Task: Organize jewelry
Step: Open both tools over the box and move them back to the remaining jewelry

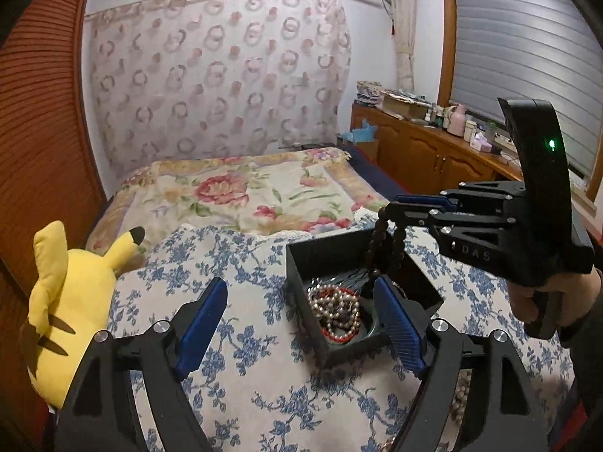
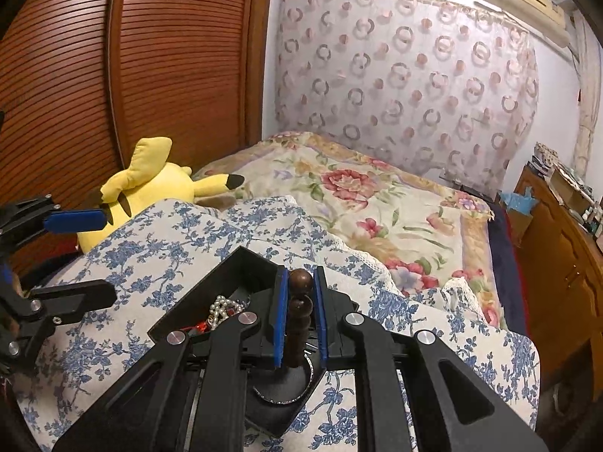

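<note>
A black open box (image 1: 301, 263) sits on the blue-flowered cloth and holds a pearl strand (image 1: 337, 307) and red beads. My right gripper (image 1: 392, 207) is shut on a dark wooden bead bracelet (image 1: 380, 243) that hangs down over the box. In the right wrist view the bracelet (image 2: 300, 282) sits between the blue pads (image 2: 280, 316), above the box (image 2: 226, 278), with pearls (image 2: 222, 307) and a silver bangle (image 2: 307, 384) inside. My left gripper (image 1: 301, 312) is open and empty, its right finger over the box's near edge; it also shows in the right wrist view (image 2: 83, 256).
A yellow plush toy (image 1: 71, 301) lies at the cloth's left edge by the wooden wardrobe (image 1: 37, 132). A floral bedspread (image 1: 245, 192) stretches beyond. A wooden cabinet (image 1: 433, 150) with clutter stands at the right under the window.
</note>
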Available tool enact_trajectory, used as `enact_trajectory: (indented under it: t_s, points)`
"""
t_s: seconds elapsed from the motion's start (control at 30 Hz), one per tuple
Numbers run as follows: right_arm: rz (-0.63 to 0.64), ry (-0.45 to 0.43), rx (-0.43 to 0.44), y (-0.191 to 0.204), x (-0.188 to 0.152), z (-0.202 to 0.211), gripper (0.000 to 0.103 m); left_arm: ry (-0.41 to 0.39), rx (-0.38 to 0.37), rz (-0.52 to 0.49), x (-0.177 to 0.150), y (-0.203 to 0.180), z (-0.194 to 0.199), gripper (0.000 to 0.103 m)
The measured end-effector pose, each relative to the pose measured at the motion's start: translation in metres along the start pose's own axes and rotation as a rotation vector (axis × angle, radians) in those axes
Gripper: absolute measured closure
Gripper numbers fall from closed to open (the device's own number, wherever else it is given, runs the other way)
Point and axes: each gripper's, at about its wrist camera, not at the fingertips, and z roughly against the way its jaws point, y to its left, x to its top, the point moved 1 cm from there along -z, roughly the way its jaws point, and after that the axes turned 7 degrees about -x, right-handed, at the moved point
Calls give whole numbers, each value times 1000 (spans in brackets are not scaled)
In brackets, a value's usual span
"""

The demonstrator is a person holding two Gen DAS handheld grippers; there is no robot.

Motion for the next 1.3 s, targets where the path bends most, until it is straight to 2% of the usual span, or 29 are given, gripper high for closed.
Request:
enact_trajectory:
  t_s: [0.03,0.1,0.43,0.57,0.6,0.67,0.97,1.3]
  points:
    - [-2,-4,5,-1,-1,1,80,2,1,1,-2,0,0,26]
    - [-5,-12,9,-2,-4,5,79,7,1,1,-8,2,1,26]
    - [-11,-5,25,-4,-40,32,79,43,9,14,-41,6,6,26]
    - [-6,-4,43,3,-59,47,79,57,36,-10,-52,0,10,25]
    - [-8,-4,52,5,-64,50,79,62,40,-18,-53,-2,11,13]
    - [-8,0,66,10,-76,59,79,56,46,-44,-59,-7,13,10]
    - [-10,41,96,18,-118,81,79,109,11,-81,-83,-27,16,9]
    - [-48,117,115,19,-161,91,79,164,-23,-32,-111,-35,15,8]
